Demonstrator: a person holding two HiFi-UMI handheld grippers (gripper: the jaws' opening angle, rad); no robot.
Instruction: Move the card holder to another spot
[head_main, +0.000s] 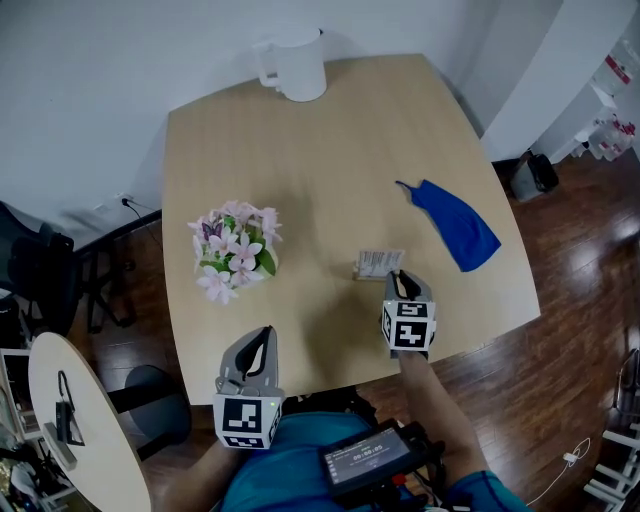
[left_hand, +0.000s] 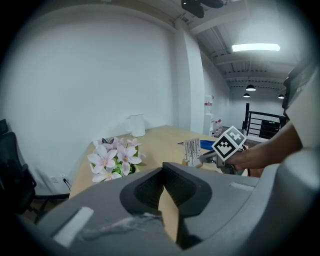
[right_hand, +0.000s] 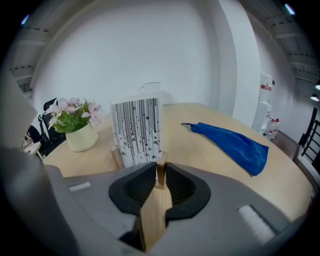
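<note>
The card holder (head_main: 378, 263) is a low wooden base with a white, black-streaked card (right_hand: 136, 131) standing in it, right of centre on the light wood table (head_main: 330, 140). My right gripper (head_main: 402, 278) reaches it from the near side. In the right gripper view its jaws (right_hand: 160, 172) press on the near wooden end of the base. The left gripper view shows the holder (left_hand: 192, 151) at mid right, with the right gripper at it. My left gripper (head_main: 262, 338) hangs at the table's near edge, shut with nothing in it.
A pot of pink flowers (head_main: 233, 250) stands left of the holder. A blue cloth (head_main: 455, 225) lies to its right, towards the table's right edge. A white pitcher (head_main: 297, 64) sits at the far edge. A small round table (head_main: 60, 420) is at lower left.
</note>
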